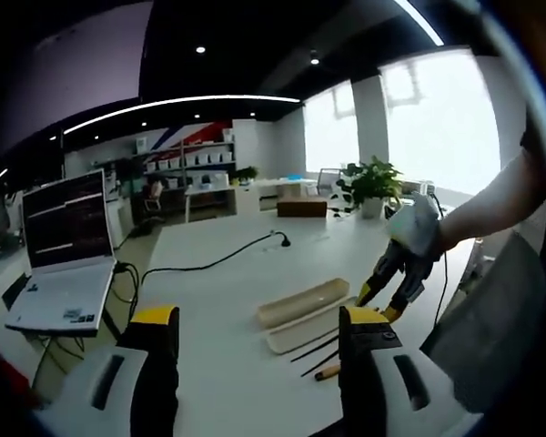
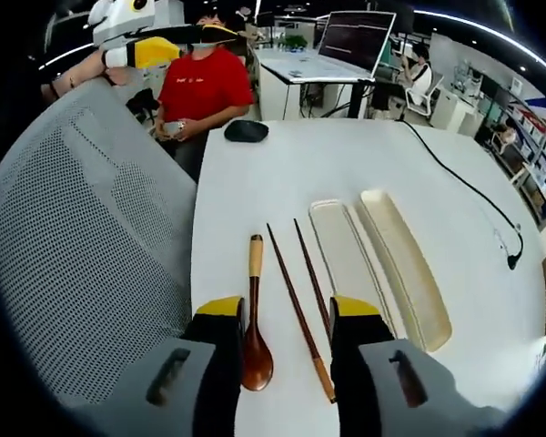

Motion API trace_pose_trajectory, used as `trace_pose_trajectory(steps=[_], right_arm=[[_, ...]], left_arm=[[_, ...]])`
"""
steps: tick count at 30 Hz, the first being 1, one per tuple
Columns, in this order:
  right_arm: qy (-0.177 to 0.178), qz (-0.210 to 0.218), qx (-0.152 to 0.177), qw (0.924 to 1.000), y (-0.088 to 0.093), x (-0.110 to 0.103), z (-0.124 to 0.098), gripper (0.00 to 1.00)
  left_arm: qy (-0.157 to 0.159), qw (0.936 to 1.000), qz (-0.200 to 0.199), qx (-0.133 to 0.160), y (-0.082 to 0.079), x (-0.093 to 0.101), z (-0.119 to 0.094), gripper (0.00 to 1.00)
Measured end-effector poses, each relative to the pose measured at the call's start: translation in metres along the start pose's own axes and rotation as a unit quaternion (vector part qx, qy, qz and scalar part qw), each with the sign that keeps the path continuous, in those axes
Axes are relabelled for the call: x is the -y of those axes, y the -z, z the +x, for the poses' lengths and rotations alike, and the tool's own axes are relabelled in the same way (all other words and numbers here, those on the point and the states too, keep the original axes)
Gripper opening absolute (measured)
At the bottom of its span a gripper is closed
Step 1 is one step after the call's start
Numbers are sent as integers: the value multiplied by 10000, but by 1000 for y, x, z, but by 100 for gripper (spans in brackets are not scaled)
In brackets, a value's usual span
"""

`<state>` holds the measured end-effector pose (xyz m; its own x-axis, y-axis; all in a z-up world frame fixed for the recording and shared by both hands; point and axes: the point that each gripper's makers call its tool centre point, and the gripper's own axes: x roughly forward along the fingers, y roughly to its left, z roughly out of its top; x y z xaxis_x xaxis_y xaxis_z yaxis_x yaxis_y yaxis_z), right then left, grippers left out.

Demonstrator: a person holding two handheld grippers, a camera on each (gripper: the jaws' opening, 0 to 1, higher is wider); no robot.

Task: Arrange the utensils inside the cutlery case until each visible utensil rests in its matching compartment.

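Observation:
The cutlery case lies open on the white table as two cream halves, a flat one [image 2: 338,255] and a deeper one [image 2: 405,264], side by side; in the left gripper view they are the case halves [image 1: 302,305]. Left of them lie two dark chopsticks [image 2: 300,296] and a wooden spoon [image 2: 255,319], outside the case. My right gripper [image 2: 288,311] hovers open just over the spoon bowl and chopstick ends, holding nothing. My left gripper [image 1: 259,317] is open and further back, away from the utensils [image 1: 317,350]. The right gripper [image 1: 379,303] also shows there, in a gloved hand.
A grey mesh chair back [image 2: 82,228] stands at the table's left edge. Beyond are a person in a red shirt [image 2: 205,86], a black mouse [image 2: 246,130], a laptop [image 1: 64,246] and a black cable [image 2: 473,191] across the table. A potted plant [image 1: 373,187] stands at the far end.

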<state>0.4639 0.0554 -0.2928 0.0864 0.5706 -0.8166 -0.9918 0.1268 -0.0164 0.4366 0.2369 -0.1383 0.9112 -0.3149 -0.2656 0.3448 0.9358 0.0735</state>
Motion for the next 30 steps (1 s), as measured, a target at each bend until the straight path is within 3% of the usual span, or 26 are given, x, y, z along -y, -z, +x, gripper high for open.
trace_pose_trajectory(steps=[5, 11, 26, 30], right_arm=[[-270, -282, -357, 9986, 8, -2, 17, 23], [-314, -202, -701, 9968, 17, 4, 35, 19], [-670, -619, -1444, 9853, 37, 9, 53, 17], [-667, -713, -1576, 9827, 41, 10, 56, 21]], left_arm=[[-39, 10000, -50, 12, 0, -1, 0, 72], [-13, 10000, -23, -41, 1, 0, 1, 72], [-2, 9999, -65, -113, 2, -1, 1, 71], [0, 9999, -61, -126, 3, -1, 1, 71]])
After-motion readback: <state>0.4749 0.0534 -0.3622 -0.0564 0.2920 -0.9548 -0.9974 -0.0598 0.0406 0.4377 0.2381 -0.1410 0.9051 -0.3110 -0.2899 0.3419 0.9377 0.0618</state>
